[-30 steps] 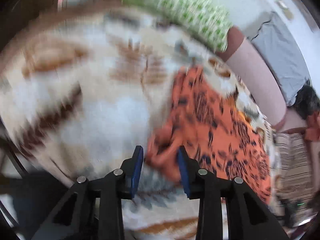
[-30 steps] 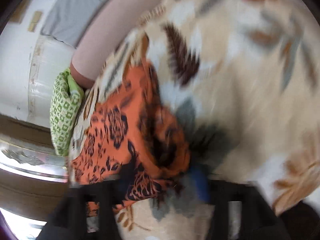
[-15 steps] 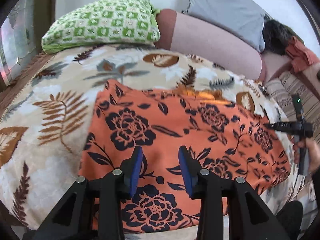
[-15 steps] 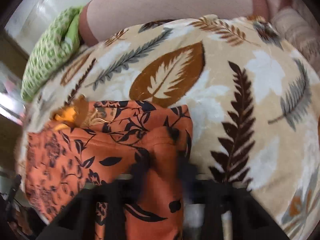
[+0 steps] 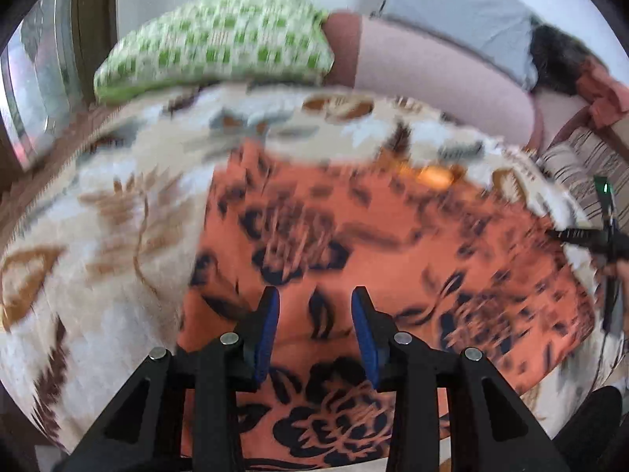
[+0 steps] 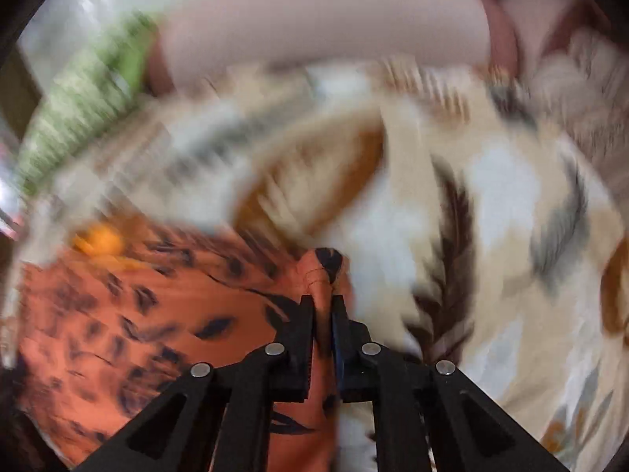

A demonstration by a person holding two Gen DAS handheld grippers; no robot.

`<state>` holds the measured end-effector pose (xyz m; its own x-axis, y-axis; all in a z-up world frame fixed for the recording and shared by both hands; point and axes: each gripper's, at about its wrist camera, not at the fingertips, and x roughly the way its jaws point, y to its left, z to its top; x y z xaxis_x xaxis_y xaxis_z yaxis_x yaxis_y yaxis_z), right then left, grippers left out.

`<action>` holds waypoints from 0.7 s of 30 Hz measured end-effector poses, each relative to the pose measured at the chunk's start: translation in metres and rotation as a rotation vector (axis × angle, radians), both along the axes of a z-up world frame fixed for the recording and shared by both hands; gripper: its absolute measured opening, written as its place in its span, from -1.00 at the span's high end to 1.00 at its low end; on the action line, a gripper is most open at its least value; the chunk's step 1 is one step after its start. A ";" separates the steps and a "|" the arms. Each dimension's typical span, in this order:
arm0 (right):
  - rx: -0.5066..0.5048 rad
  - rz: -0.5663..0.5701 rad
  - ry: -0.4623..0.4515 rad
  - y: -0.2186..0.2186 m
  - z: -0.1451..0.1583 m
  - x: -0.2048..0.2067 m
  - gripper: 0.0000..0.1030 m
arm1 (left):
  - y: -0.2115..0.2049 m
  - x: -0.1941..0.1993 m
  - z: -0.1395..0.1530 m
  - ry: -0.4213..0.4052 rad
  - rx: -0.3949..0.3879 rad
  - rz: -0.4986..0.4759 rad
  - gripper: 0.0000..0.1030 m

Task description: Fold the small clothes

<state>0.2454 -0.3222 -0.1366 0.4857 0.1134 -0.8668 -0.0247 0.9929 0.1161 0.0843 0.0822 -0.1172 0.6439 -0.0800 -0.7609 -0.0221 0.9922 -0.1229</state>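
Observation:
An orange garment with a black flower print [image 5: 393, 244] lies spread on a leaf-patterned blanket [image 5: 98, 236]. My left gripper [image 5: 314, 314] is open over its near edge, with nothing between the blue pads. My right gripper [image 6: 323, 306] is shut on a pinched corner of the orange garment [image 6: 157, 314], which bunches up past the fingertips. The right gripper also shows at the garment's far right in the left wrist view [image 5: 597, 236]. Both views are blurred by motion.
A green checked pillow [image 5: 216, 43] lies at the head of the bed beside a pink bolster [image 5: 432, 74] and a grey pillow [image 5: 452, 8]. A striped cloth [image 5: 582, 169] lies at the right. The leaf-patterned blanket [image 6: 491, 216] stretches right of the garment.
The left gripper let go of a bunched corner and the garment now lies spread flat. The right gripper has stayed shut on its corner while both cameras keep moving.

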 end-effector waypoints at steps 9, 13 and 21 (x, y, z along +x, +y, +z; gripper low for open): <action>0.246 0.099 -0.137 0.020 0.076 -0.038 0.69 | -0.025 0.033 -0.013 0.073 0.039 -0.073 -0.06; 0.262 0.086 0.105 0.029 -0.007 -0.012 0.00 | 0.000 0.039 -0.034 0.120 0.055 0.050 -0.09; 0.454 0.109 -0.051 0.020 0.028 -0.019 -0.30 | 0.014 0.052 0.018 -0.010 -0.036 -0.014 -0.11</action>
<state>0.2269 -0.3024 -0.1085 0.4908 0.5278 -0.6932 -0.1425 0.8335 0.5338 0.1367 0.0960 -0.0992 0.6501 -0.1164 -0.7509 -0.0068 0.9873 -0.1588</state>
